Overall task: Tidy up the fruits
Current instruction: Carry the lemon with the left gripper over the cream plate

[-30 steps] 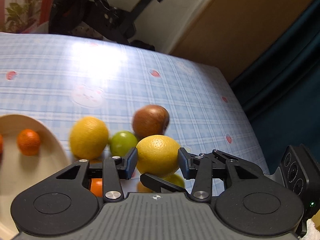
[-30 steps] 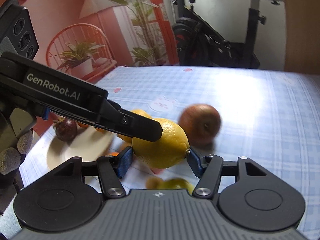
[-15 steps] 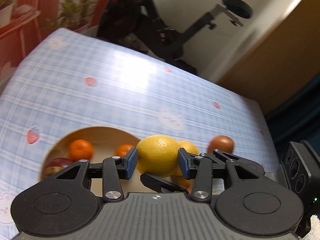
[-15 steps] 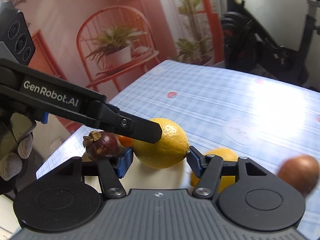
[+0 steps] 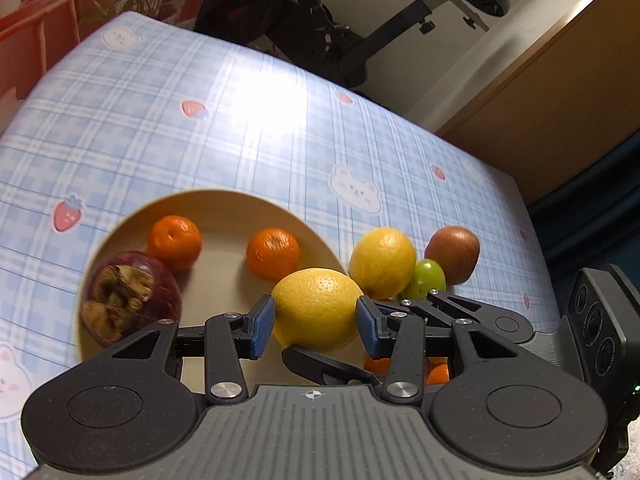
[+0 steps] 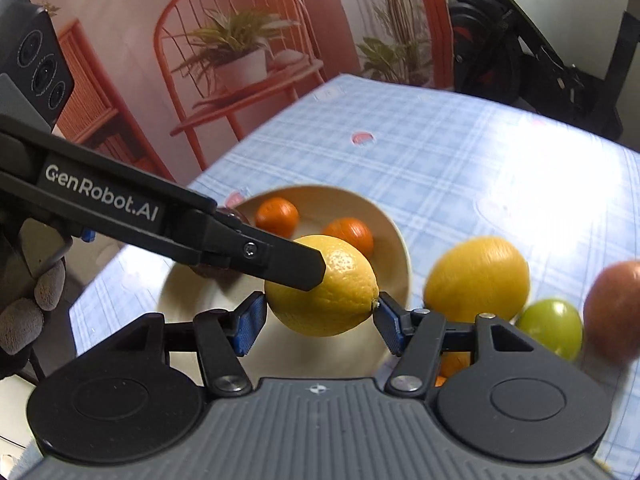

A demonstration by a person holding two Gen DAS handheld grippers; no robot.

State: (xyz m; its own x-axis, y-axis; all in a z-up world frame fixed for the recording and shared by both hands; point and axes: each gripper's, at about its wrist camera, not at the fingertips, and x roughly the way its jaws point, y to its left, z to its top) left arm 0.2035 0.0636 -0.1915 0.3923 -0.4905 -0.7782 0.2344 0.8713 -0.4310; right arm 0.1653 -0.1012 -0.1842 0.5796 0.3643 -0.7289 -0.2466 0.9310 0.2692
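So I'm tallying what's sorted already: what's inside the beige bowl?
In the beige bowl lie two tangerines and a mangosteen. The held lemon and both grippers' fingers cover its near part, so anything there is hidden.

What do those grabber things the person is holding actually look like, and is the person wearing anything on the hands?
Both tongs, left and right, look alike: matte black jointed arms with silver pivot screws, two fingers tipped with ribbed blue pads, and a grey ribbed body with round black discs either side. One arm carries white lettering "GenRobot.AI". A dark module with three round lenses sits on the left one. The hand wears a grey knitted glove.
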